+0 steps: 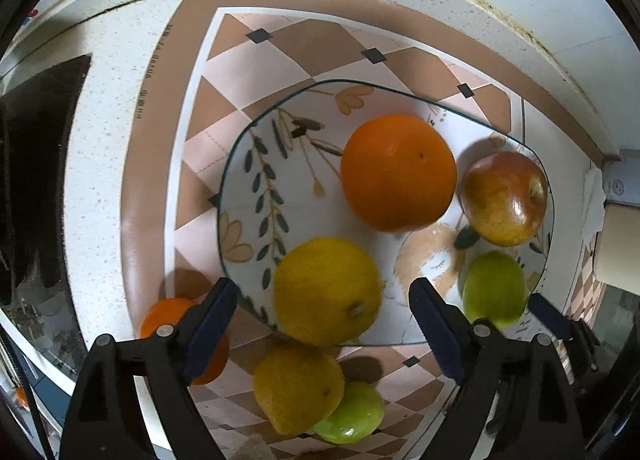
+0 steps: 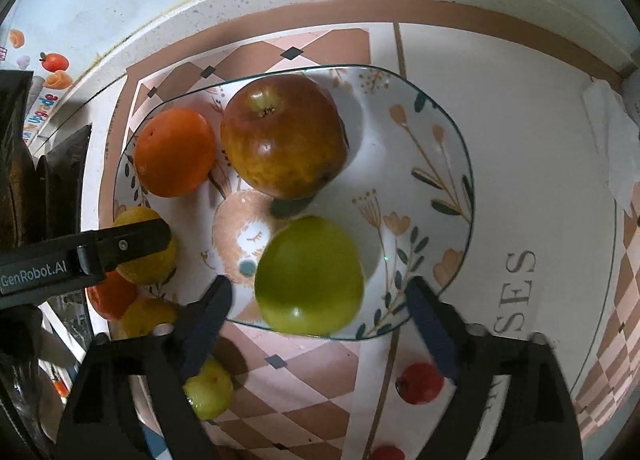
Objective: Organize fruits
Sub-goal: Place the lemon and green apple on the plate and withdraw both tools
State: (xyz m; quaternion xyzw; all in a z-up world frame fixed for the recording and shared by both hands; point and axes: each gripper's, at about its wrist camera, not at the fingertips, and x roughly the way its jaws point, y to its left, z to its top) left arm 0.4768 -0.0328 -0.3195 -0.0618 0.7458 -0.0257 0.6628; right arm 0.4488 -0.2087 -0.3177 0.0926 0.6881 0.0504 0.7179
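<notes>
Sitting on a checked mat (image 1: 256, 72), the floral bowl (image 1: 256, 148) holds 4 fruits in the left wrist view: an orange (image 1: 398, 172) at the centre, a red-yellow apple (image 1: 504, 198) at the right rim, a lemon (image 1: 326, 292) low in the middle and a green apple (image 1: 494, 288) at the lower right.

The left gripper (image 1: 324, 324) hangs over the lemon with its jaws spread wide; the lemon lies between the 2 blue pads, but neither pad touches it. Below the bowl's near rim, on the mat, lie a second lemon (image 1: 298, 388) and a second green apple (image 1: 352, 412), touching each other, and a second orange (image 1: 160, 320) shows at the lower left, partly behind the left finger.

In the right wrist view the right gripper (image 2: 320, 324) is likewise spread, with the green apple (image 2: 310, 276) between its pads and free of both. The red-yellow apple (image 2: 282, 136) sits just above it in the frame, and the orange (image 2: 174, 152) lies at the upper left of the bowl (image 2: 440, 164). The left gripper's black body crosses the left edge of this frame, over the lemon (image 2: 140, 216). Outside the bowl, 2 small red fruits (image 2: 420, 382) lie on the mat at the lower right, and a small yellow-green fruit (image 2: 210, 394) shows at the lower left beside the left finger.
</notes>
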